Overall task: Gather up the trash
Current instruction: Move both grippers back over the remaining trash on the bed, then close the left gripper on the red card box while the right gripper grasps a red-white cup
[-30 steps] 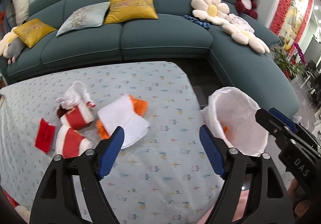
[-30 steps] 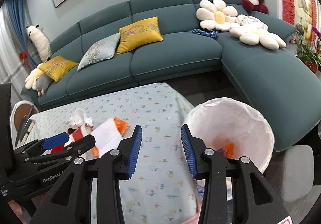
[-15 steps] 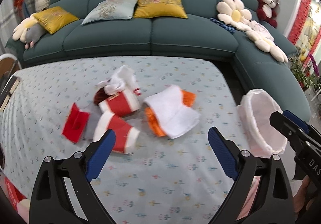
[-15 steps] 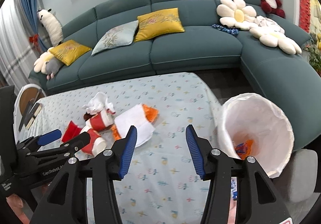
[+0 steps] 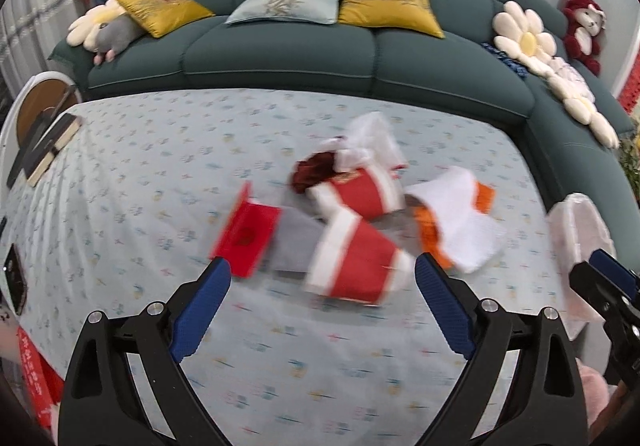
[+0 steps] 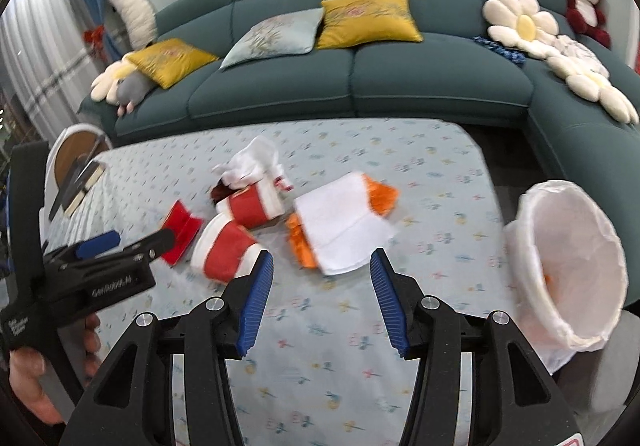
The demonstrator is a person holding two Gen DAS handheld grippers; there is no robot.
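Left gripper (image 5: 320, 300) spread wide, empty; red cup (image 5: 354, 260) just beyond fingertips.

The room was evenly and brightly lit, with only soft grey shadows under the red cups (image 5: 352, 246). Motion blur smeared those cups and the tablecloth (image 5: 160, 174) around them. Fisheye distortion curved the sofa (image 6: 360, 58) behind, and dark vignetting filled every corner.

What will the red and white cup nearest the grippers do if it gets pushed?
The red and white cup lies on its side, so it will probably roll in a curve. It looks like thin paper, likely light and easy to crush. The tablecloth may slow it.
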